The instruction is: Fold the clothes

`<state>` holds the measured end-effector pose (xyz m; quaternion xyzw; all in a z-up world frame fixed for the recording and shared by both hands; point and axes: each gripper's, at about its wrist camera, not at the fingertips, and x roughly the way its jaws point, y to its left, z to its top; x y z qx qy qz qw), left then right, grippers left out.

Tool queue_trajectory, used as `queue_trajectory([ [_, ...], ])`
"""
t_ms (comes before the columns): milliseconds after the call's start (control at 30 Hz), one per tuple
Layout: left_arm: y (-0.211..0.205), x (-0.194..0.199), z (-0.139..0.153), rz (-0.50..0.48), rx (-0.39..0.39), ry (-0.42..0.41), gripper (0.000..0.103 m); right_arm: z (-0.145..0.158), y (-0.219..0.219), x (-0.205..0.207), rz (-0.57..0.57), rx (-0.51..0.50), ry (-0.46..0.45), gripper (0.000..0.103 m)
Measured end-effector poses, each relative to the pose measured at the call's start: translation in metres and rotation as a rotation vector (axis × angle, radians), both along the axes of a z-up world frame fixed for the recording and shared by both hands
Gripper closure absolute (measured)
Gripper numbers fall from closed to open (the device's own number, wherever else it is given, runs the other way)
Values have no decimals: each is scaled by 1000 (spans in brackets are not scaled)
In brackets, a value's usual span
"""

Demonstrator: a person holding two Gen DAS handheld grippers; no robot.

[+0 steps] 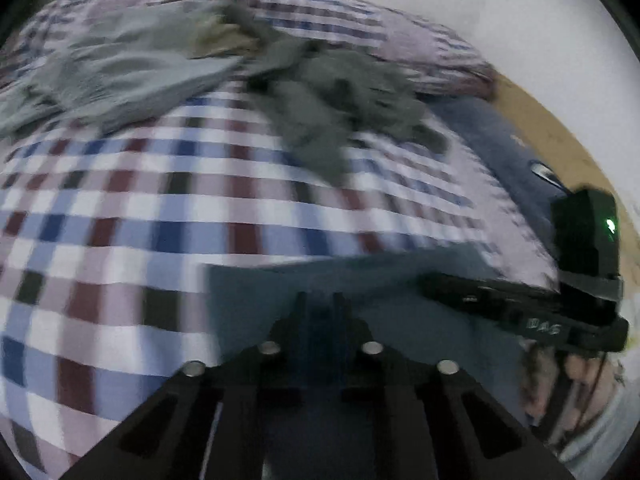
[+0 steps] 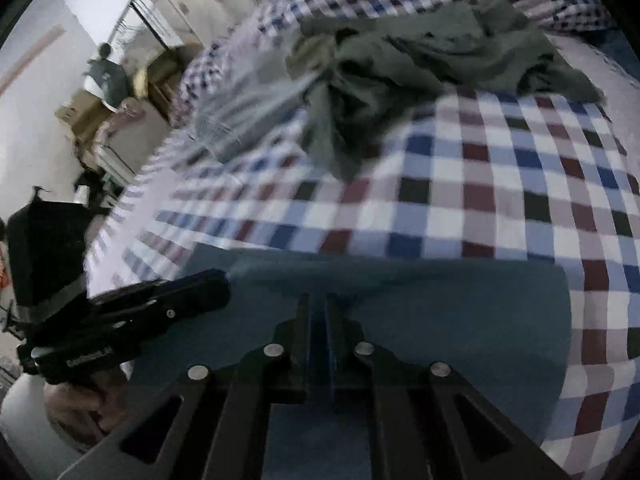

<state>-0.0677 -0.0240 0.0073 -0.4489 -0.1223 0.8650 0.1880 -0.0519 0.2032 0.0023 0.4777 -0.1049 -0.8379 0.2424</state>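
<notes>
A teal cloth (image 2: 400,304) was seen lying flat on the checked bed (image 2: 500,184), near its front edge. Both grippers were held low over it, side by side and aimed forward. The left gripper (image 1: 320,308) and the right gripper (image 2: 318,308) each had fingers pressed together, blue fabric seemingly pinched between them. The cloth was judged soft, light and limp; edges or corners would be best taken. Crumpled grey-green clothes (image 2: 420,64) lay well beyond
</notes>
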Motion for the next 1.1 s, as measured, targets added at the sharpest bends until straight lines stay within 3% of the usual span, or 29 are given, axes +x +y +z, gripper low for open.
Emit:
queue_trajectory([
  [133, -41, -4, 3, 182, 18, -4, 96, -4, 26, -7, -133, 90, -2, 103],
  [233, -59, -2, 6, 219, 104, -12, 96, 4, 48, -5, -262, 175, 18, 100],
  [300, -63, 3, 8, 202, 146, -6, 96, 12, 57, 1, -296, 174, 39, 97],
  [400, -57, 10, 7, 150, 138, -5, 96, 26, 60, 13, -301, 144, 81, 97],
  [533, -50, 16, -2, 76, 189, -72, 95, 41, 35, 38, -230, 122, 135, 94],
  [600, -53, 18, -8, 59, 253, -117, 85, 44, 21, 51, -191, 116, 152, 91],
  [667, -57, 20, -15, 41, 346, -172, 68, 48, 8, 63, -152, 109, 168, 86],
  [767, -57, 18, -17, 1, 437, -220, 54, 52, -11, 82, -94, 100, 192, 79],
  [933, -42, 4, -14, -85, 461, -266, 41, 46, -23, 97, -54, 69, 161, 77],
  [1100, -30, -13, -17, -155, 444, -294, 41, 42, -19, 96, -65, 53, 148, 76],
])
